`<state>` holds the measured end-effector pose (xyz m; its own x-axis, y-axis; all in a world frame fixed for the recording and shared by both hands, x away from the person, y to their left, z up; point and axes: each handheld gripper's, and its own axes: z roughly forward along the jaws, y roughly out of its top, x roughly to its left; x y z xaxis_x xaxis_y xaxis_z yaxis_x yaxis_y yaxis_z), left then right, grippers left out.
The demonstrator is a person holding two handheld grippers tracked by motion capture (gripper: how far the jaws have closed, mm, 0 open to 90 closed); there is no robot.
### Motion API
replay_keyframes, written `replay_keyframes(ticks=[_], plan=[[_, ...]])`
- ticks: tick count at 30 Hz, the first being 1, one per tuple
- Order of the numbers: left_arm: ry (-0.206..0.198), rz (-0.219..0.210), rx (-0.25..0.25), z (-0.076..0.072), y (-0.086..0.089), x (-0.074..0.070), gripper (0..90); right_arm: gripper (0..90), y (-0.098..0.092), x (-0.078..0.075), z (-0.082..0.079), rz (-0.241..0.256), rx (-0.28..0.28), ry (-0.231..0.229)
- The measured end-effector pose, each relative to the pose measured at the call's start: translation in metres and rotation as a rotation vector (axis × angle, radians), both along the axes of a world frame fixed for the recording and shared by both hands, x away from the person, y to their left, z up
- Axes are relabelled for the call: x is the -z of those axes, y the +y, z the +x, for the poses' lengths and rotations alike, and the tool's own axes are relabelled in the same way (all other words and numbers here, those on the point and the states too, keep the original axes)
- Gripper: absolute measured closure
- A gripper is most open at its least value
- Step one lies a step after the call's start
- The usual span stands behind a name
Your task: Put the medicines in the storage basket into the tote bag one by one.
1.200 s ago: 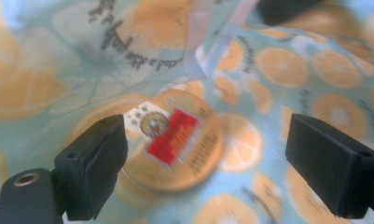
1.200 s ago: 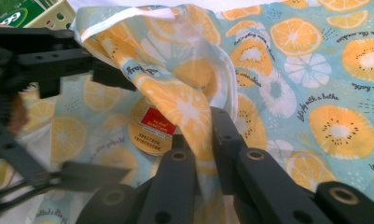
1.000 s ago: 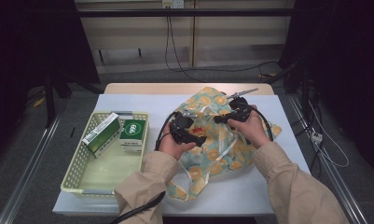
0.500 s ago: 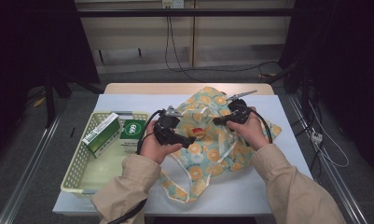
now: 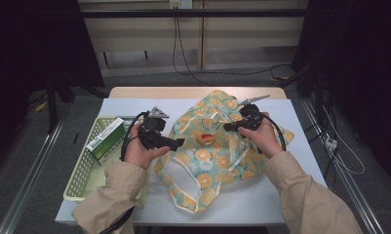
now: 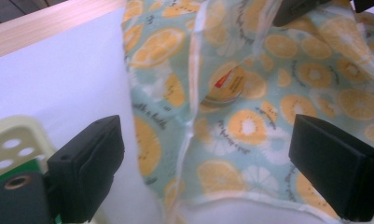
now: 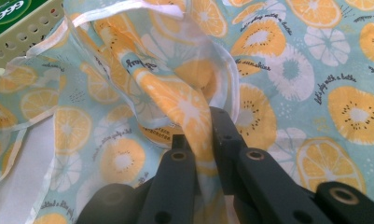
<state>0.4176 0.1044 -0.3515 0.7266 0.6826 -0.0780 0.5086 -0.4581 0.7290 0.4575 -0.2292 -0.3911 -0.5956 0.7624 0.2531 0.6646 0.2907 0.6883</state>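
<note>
1. My right gripper (image 5: 230, 126) is clenched on a fold of the fruit-print bag (image 5: 217, 156); in the right gripper view the cloth is pinched between my two black jaws and rises from them in a ridge.
2. The bag lies spread on the white tabletop (image 5: 300, 146), right of the basket, with its white handles (image 5: 176, 178) trailing toward my side of the table.
3. My left gripper (image 5: 176, 143) hangs released beside the bag's left edge; in the left gripper view its jaws stand wide apart with nothing between them, the cloth below.
4. Inside the bag's mouth sits a round tin (image 6: 225, 86) with a red mark on its label; I think it is a can lying under the raised cloth, though the view is soft there.
5. In the high view the tin (image 5: 206, 138) shows near the bag's middle, between my two grippers.
6. The pale green basket (image 5: 81, 180) sits at the table's left edge, just beside the bag.
7. A green and white box (image 5: 105, 139) lies in the basket's far end, near my left hand (image 5: 139, 153).
8. My right hand (image 5: 263, 139) rests over the bag's right half.
</note>
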Motion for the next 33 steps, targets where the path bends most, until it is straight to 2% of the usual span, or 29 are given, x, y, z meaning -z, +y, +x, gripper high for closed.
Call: replay_keyframes(ticks=[1,5,11,20,22,24,25,33], plan=[[0.001,-0.009,-0.017,0.0,0.003,0.0,9.7,87.5,0.0,0.0,0.0,0.0,-0.001,0.001],[-0.001,0.003,-0.044,0.003,0.018,-0.002,9.6,87.5,0.001,0.0,-0.001,0.0,-0.004,-0.001],[-0.006,0.005,-0.069,0.003,0.036,-0.002,9.6,87.5,0.0,0.0,-0.001,0.001,-0.002,-0.001],[0.005,0.019,-0.127,0.005,0.06,0.005,8.6,87.5,0.0,0.0,-0.002,0.001,-0.004,0.0],[0.004,0.032,-0.14,0.007,0.065,0.007,8.4,87.5,0.0,0.0,-0.002,0.0,-0.006,-0.001],[0.015,0.015,-0.165,0.008,0.069,0.01,8.4,87.5,0.0,-0.001,-0.002,0.001,-0.007,-0.001],[0.01,0.04,-0.164,0.008,0.072,0.011,8.4,87.5,0.0,-0.001,-0.002,0.001,-0.008,-0.001],[0.01,0.086,-0.215,0.013,0.083,0.02,8.4,87.5,0.0,-0.001,-0.002,0.002,-0.003,-0.002]])
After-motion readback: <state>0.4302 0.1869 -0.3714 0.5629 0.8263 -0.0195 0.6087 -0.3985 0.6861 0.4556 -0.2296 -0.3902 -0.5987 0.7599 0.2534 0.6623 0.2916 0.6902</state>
